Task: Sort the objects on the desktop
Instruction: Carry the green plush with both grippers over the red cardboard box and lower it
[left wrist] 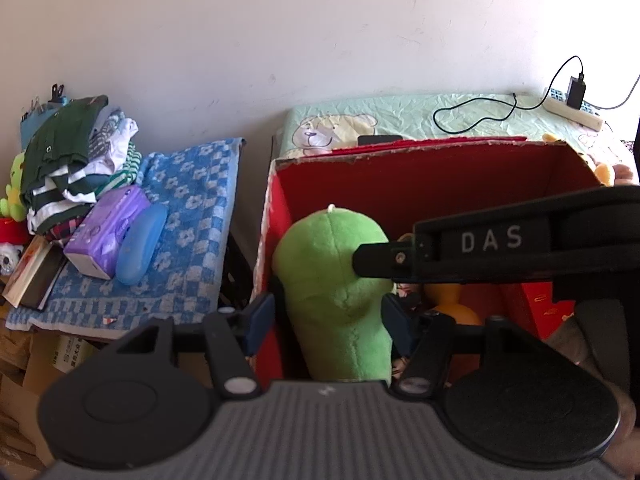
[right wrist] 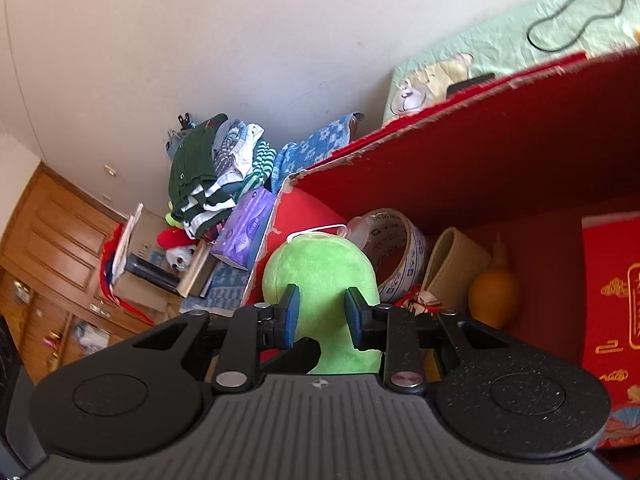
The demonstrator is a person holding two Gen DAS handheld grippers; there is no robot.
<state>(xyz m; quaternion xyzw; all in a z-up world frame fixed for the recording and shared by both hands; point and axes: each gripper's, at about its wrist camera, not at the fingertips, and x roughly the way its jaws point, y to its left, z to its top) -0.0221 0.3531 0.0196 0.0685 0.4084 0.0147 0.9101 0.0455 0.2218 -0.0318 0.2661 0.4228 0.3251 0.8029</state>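
A green plush toy (left wrist: 332, 264) stands upright at the left end of an open red cardboard box (left wrist: 440, 184). My left gripper (left wrist: 328, 320) is shut on the toy's lower body, one blue pad on each side. From the right, a black finger (left wrist: 376, 258) of the right gripper reaches across the box and presses on the toy's upper part. In the right wrist view the same green plush toy (right wrist: 320, 272) bulges above my right gripper (right wrist: 322, 316), whose blue pads pinch it in the red box (right wrist: 480, 152).
In the box lie a printed tape roll (right wrist: 396, 248), a beige roll (right wrist: 452, 264), an orange gourd-shaped thing (right wrist: 494, 292) and a red packet (right wrist: 612, 320). Left of the box, a blue towel (left wrist: 192, 200) carries a purple tissue pack (left wrist: 108, 232), a blue case (left wrist: 142, 244) and piled clothes (left wrist: 72, 160).
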